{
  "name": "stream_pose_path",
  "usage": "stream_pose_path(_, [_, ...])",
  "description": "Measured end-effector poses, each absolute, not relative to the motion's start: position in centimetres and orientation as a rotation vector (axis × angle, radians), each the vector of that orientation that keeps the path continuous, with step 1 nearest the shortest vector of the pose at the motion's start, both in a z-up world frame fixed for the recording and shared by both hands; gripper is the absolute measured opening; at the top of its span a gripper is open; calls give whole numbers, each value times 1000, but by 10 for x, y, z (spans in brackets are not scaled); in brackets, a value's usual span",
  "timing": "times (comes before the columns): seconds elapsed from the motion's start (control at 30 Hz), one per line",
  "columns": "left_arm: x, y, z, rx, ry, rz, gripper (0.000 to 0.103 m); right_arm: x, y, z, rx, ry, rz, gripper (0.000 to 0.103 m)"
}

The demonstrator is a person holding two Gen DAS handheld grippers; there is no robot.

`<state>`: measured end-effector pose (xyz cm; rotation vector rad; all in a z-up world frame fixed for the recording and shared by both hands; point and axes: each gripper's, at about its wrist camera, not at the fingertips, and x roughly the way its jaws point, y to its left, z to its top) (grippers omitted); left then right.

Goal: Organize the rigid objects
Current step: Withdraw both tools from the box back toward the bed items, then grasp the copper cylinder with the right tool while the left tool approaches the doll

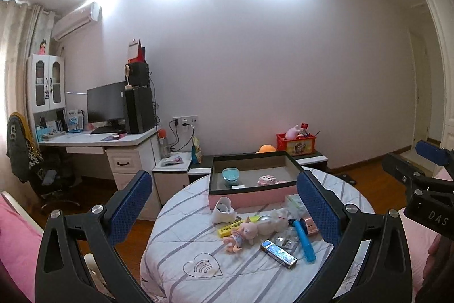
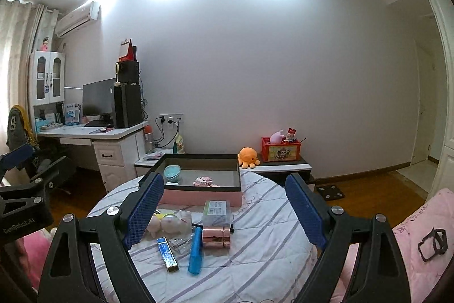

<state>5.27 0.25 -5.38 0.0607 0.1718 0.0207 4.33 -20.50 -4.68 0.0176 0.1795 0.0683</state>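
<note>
Both wrist cameras are looking forward and slightly down from above the near edge of the round bed (image 1: pixel 198 269), facing the far wall. The left view is sitting left of the right one; both are sharing the pink box (image 1: pixel 249 196) (image 2: pixel 198 196) and scattered items.

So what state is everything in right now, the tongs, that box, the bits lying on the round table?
Left tongs: open, holding nothing.
Right tongs: open, holding nothing.
Pink box: lid off, with a blue bowl and a pink trinket inside.
Blue tube: lying flat on the round table.
Piglet doll: lying on its side.
Monitor: screen dark.
</note>
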Motion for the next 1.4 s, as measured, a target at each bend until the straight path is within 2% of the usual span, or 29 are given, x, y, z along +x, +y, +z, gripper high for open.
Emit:
stream_pose_path(0.6, [65,6,-68,75,224,55,103,40,-213,-63,12,218,45,89])
stream_pose_path(1.03, [125,34,-135,51,463,82,103,140,-210,-160,-20,589,43,89])
stream_pose_path(1.4, [168,42,-172,58,583,76,103,210,-199,-192,18,719,112,89])
